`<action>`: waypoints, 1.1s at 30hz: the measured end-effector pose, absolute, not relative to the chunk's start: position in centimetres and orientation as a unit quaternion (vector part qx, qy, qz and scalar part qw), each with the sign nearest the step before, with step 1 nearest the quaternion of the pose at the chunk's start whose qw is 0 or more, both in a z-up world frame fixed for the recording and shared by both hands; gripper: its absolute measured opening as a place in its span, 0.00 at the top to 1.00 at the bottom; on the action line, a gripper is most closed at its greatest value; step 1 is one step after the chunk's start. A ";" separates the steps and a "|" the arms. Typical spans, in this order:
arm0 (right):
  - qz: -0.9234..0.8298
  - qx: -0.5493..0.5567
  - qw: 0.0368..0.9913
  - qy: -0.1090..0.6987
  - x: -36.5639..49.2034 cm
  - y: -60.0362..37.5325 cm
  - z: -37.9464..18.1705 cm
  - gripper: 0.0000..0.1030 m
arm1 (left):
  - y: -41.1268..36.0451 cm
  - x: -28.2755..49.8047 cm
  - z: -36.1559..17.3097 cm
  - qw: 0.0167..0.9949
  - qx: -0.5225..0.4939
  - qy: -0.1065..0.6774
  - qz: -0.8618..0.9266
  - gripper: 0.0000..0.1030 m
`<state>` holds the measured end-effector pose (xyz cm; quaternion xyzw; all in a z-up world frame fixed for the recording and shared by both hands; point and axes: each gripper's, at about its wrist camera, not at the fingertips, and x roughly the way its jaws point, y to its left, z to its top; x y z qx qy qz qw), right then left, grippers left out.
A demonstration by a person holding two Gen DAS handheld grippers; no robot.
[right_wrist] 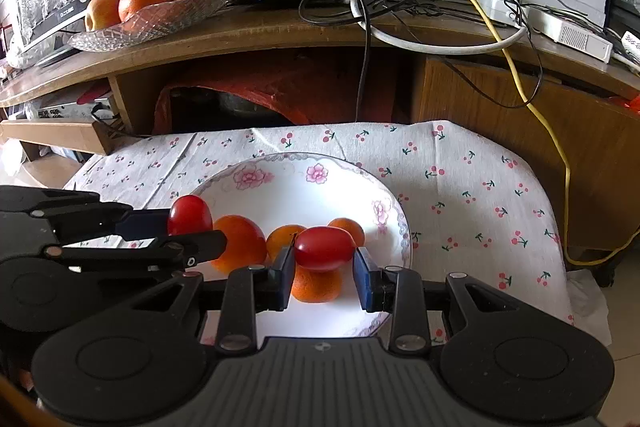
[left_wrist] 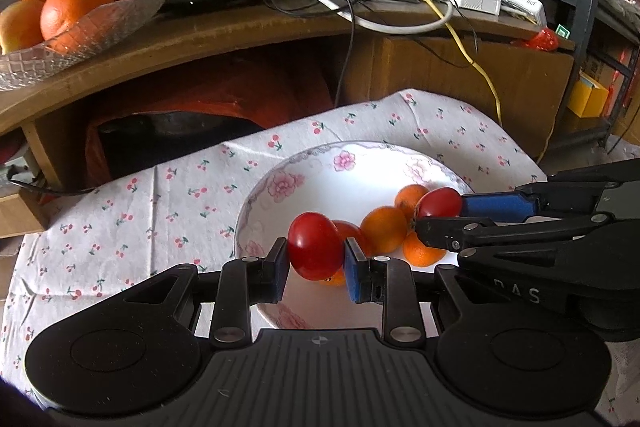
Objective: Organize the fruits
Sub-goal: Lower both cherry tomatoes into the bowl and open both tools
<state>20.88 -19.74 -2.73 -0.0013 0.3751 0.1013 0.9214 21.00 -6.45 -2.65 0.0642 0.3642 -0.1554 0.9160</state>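
Left gripper (left_wrist: 316, 259) and right gripper (right_wrist: 323, 261), each clamped across a cherry tomato (left_wrist: 315, 245) (right_wrist: 325, 248), held over the floral plate (left_wrist: 360, 167) of small oranges (left_wrist: 384, 229). The tomatoes look light, smooth-skinned and easily crushed; a gentle squeeze across the middle suits them.

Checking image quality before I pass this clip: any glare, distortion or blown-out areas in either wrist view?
Left wrist view: the plate interior is nearly blown out white, the wooden shelf bows from fisheye distortion, and the tomato in the left hand-held gripper stays sharp with a small highlight. Right wrist view: same bright plate, a curved shelf edge, and dark vignetted corners.
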 end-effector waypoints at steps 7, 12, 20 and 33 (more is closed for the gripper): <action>0.097 0.001 0.922 0.374 21.7 -19.8 -2.9 0.67 | -6.5 21.8 -2.6 0.920 0.064 0.355 -0.153 0.66; 0.106 -0.012 0.922 0.371 21.7 -19.7 -3.0 0.66 | -6.6 22.7 -2.5 0.920 0.058 0.354 -0.157 0.65; 0.102 -0.006 0.923 0.370 21.7 -20.4 -3.1 0.66 | -6.9 23.5 -2.7 0.918 0.059 0.355 -0.164 0.57; 0.113 -0.003 0.925 0.364 20.9 -20.8 -2.3 0.66 | -6.8 23.3 -2.3 0.919 0.056 0.356 -0.158 0.47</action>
